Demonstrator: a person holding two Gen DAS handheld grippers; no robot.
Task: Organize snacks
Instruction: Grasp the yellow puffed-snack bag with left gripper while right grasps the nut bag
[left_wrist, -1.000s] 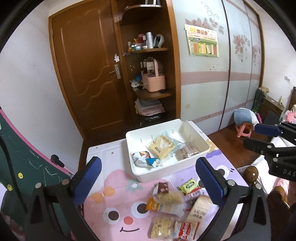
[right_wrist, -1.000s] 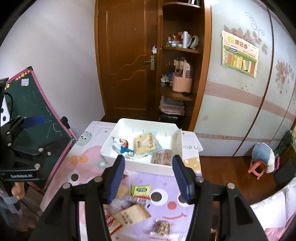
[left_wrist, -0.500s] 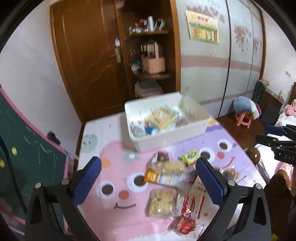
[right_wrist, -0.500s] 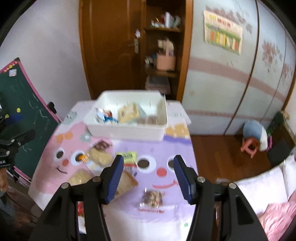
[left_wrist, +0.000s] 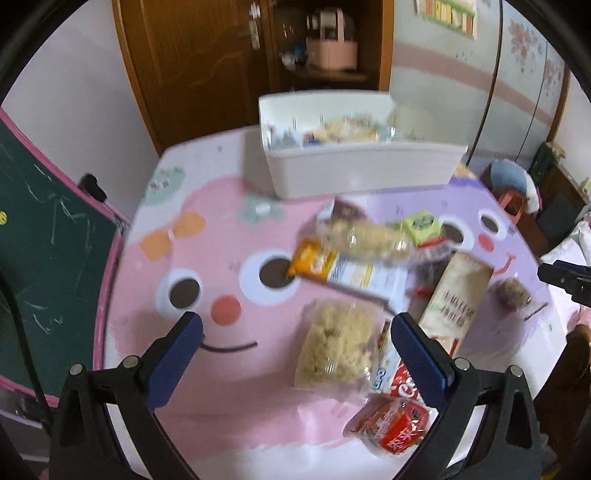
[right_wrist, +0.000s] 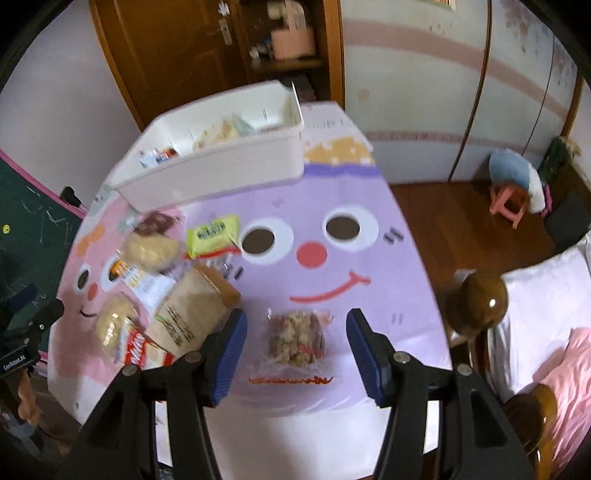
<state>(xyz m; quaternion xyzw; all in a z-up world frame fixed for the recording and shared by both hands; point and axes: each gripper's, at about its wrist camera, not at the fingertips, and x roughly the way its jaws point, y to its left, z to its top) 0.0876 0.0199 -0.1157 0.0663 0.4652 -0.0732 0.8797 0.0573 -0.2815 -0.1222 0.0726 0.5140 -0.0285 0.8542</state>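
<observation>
A: Looking down the left gripper (left_wrist: 295, 332), what do you get?

B: It tilts steeply down over the table (left_wrist: 229, 424), jaws spread wide with nothing between the pads. The pink side of the cartoon-face cloth (left_wrist: 221, 229) lies under it. Its right finger (left_wrist: 417, 354) hangs above the edge of a red-and-white packet (left_wrist: 400, 384), and a clear bag of pale crumbly snack (left_wrist: 336, 347) lies flat beneath the gap, toward that finger.

A: And the right gripper (right_wrist: 293, 350)?

B: Also pitched well down, over the purple side of the cloth near the table's near edge. Its jaws stand apart, gripping nothing. A clear bag of brown mixed snack (right_wrist: 295, 338) lies flat on the cloth, framed between the two blue pads, not touched by either.

A: Where are the other snacks?

B: Piled around the middle of the table: a tall tan packet (right_wrist: 192, 310), a white-and-orange packet (left_wrist: 351, 271), a clear bag of pale pieces (left_wrist: 365, 236), a small green packet (right_wrist: 212, 234), and a red wrapper (left_wrist: 391, 422) at the near edge.

A: The container?

B: A white bin (left_wrist: 362, 166) stands at the far edge of the table, some packets already inside; blur hides which.

A: Can either camera see the other tool?

B: Yes, each catches the other gripper at the frame's side, off the table's edge.
</observation>
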